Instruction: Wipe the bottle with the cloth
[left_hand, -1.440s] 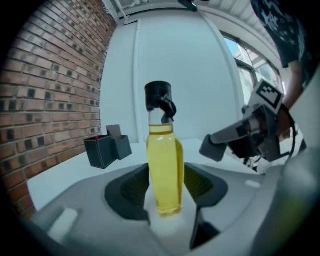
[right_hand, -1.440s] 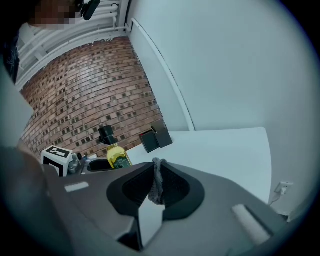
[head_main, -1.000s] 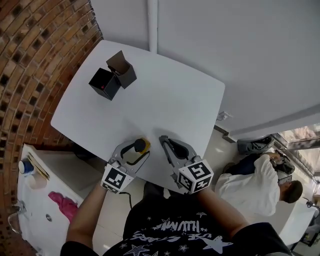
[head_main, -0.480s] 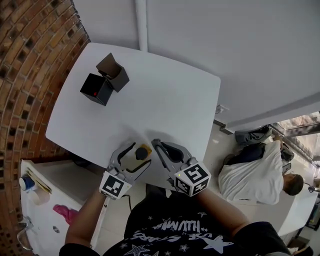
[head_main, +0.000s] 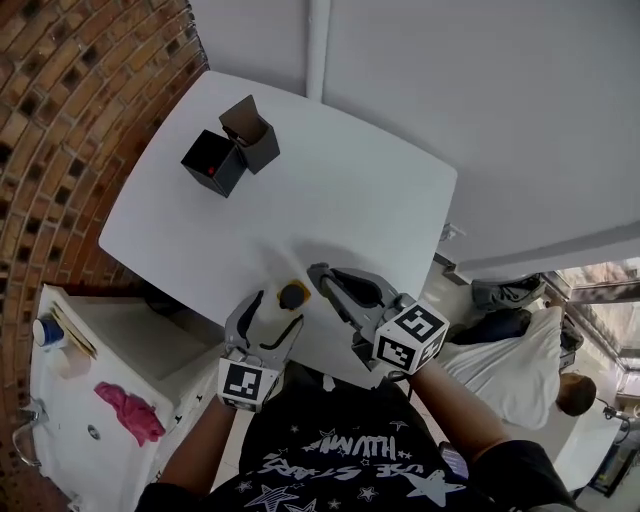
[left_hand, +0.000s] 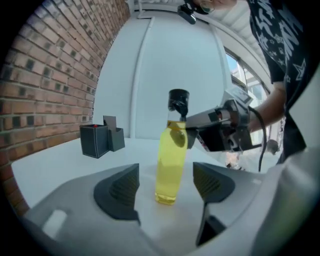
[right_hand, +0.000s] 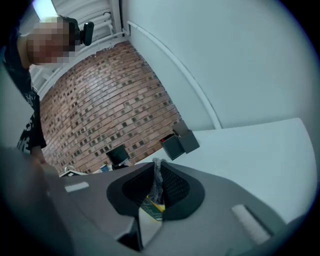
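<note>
A yellow bottle (left_hand: 170, 162) with a black cap (left_hand: 178, 100) stands upright on the white table (head_main: 340, 190), near its front edge. My left gripper (left_hand: 165, 187) is open. Its jaws have just been opening, and the bottle stands between the pads (left_hand: 121, 190) without touching them. From above, the cap (head_main: 293, 295) shows between the left gripper (head_main: 273, 305) and the right gripper (head_main: 322, 277). My right gripper (right_hand: 157, 176) is shut on a thin strip of grey cloth (right_hand: 157, 184), close beside the bottle's neck. In the left gripper view the right gripper (left_hand: 222, 127) sits just right of the bottle's shoulder.
Two black boxes (head_main: 230, 150) stand at the table's far left corner, one with its flap up. A brick wall (head_main: 60, 120) runs along the left. A white cabinet (head_main: 90, 400) with a pink rag (head_main: 125, 410) is beside me, and a person (head_main: 575, 395) is on the floor at right.
The left jaws have spread apart and no longer press on the bottle, which stands free between them. The right gripper has risen a little next to the bottle's neck.
</note>
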